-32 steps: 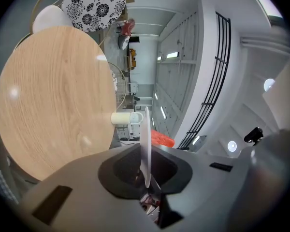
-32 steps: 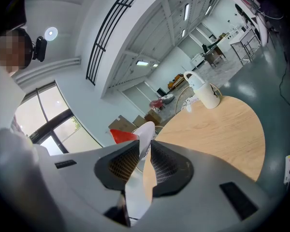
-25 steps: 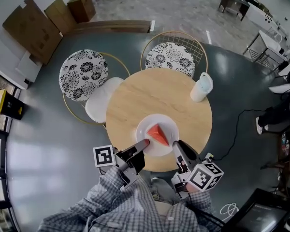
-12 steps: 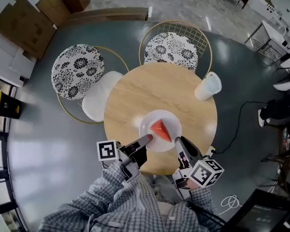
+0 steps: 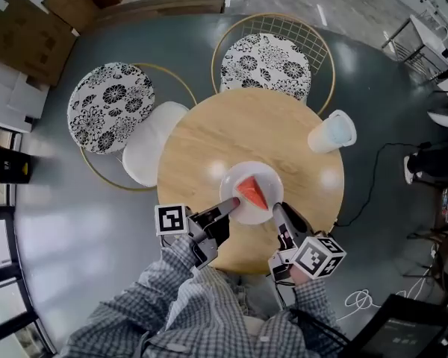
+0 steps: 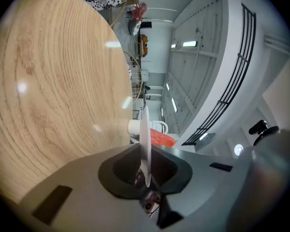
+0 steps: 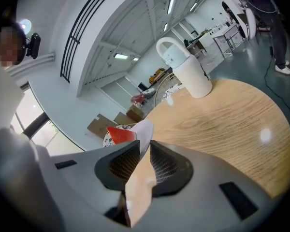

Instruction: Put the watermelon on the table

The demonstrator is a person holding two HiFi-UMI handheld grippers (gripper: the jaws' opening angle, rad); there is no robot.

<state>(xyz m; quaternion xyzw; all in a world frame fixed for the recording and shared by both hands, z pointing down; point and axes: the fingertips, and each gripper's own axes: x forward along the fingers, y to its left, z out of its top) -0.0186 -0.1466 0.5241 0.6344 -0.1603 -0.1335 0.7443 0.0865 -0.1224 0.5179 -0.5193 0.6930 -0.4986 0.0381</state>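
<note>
A red watermelon wedge [image 5: 252, 192] lies on a white plate [image 5: 266, 176], which hangs over the near half of the round wooden table [image 5: 209, 144]. My left gripper [image 5: 232, 203] is shut on the plate's near left rim. My right gripper [image 5: 277, 209] is shut on its near right rim. In the left gripper view the plate [image 6: 145, 139] runs edge-on between the jaws of the left gripper [image 6: 145, 172], with the wedge [image 6: 162, 138] just beyond. In the right gripper view the plate [image 7: 144, 129] is pinched in the right gripper [image 7: 144, 154], the wedge [image 7: 120, 135] to its left. Whether the plate touches the tabletop cannot be told.
A white jug [image 5: 332, 131] stands at the table's right edge and shows again in the right gripper view as the jug [image 7: 186, 72]. Behind the table stand two wire chairs with floral cushions [image 5: 110, 107] [image 5: 266, 57] and a white seat [image 5: 151, 152]. Cardboard [image 5: 26, 36] lies at the far left.
Both grippers have sunk toward the tabletop with the plate between them and carried it a little farther in over the table. Both grips are unchanged.
</note>
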